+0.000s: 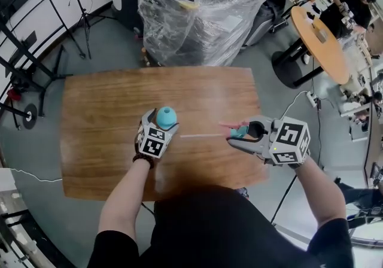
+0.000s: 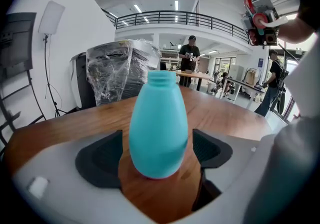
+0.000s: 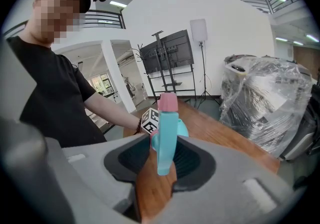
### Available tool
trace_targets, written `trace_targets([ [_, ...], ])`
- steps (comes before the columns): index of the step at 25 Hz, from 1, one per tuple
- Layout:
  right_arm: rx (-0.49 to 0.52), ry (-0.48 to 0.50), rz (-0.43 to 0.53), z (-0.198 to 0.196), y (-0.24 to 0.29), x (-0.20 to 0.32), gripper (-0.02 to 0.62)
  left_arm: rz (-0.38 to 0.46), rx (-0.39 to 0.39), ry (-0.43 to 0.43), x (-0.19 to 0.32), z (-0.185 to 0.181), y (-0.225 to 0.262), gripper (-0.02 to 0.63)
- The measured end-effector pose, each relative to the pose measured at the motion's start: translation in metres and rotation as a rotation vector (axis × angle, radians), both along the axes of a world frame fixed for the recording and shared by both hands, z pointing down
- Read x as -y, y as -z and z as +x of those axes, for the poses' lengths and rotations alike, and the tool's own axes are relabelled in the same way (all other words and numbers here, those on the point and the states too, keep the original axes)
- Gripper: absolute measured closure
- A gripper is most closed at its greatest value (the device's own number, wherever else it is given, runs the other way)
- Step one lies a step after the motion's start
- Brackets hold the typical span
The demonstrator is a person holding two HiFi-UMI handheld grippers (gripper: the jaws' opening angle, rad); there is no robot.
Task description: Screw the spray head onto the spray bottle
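A teal spray bottle (image 1: 167, 116) with an open neck and no head stands upright on the wooden table (image 1: 102, 111). My left gripper (image 1: 160, 123) sits around it, open. In the left gripper view the bottle (image 2: 159, 125) stands between the dark pads (image 2: 100, 160) with a gap on each side. My right gripper (image 1: 244, 134) hovers to the right, shut on the teal spray head (image 1: 239, 131), whose pink nozzle points left. In the right gripper view the spray head (image 3: 166, 133) is pinched upright. A thin pale tube (image 1: 200, 136) runs from it towards the bottle.
Behind the table stands a large bin wrapped in clear plastic (image 1: 200, 9). Light stands and a dark monitor stand (image 1: 24, 51) are at the left. A round wooden table (image 1: 320, 42) with people (image 1: 353, 0) near it is at the back right.
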State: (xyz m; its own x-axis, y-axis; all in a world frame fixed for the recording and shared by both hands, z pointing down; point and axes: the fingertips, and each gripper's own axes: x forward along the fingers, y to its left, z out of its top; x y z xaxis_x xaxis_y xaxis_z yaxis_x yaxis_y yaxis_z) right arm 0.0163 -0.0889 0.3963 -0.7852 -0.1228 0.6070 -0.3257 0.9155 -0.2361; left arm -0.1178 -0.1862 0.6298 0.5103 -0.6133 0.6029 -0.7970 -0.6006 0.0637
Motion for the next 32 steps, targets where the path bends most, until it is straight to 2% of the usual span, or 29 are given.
trace_targets([
  [5, -0.008, -0.038, 0.029, 0.004, 0.003, 0.01, 0.472, -0.028, 0.006, -0.003, 0.003, 0.003, -0.014, 0.162],
  [8, -0.022, -0.052, 0.058, 0.004, 0.004, 0.016, 0.472, -0.025, 0.013, -0.012, 0.004, 0.004, -0.016, 0.199],
  [14, -0.059, -0.041, 0.124, 0.002, 0.005, 0.021, 0.472, -0.015, 0.051, -0.048, -0.004, 0.007, -0.009, 0.196],
  [18, -0.105, -0.007, 0.198, -0.002, 0.006, 0.022, 0.472, 0.015, 0.176, -0.121, -0.014, 0.006, -0.001, 0.199],
  [23, -0.21, 0.069, 0.301, -0.008, 0.005, 0.017, 0.472, 0.054, 0.329, -0.202, -0.022, 0.007, 0.011, 0.199],
  [32, -0.319, 0.174, 0.461, -0.01, -0.009, 0.007, 0.472, 0.084, 0.516, -0.328, -0.042, 0.021, 0.022, 0.201],
])
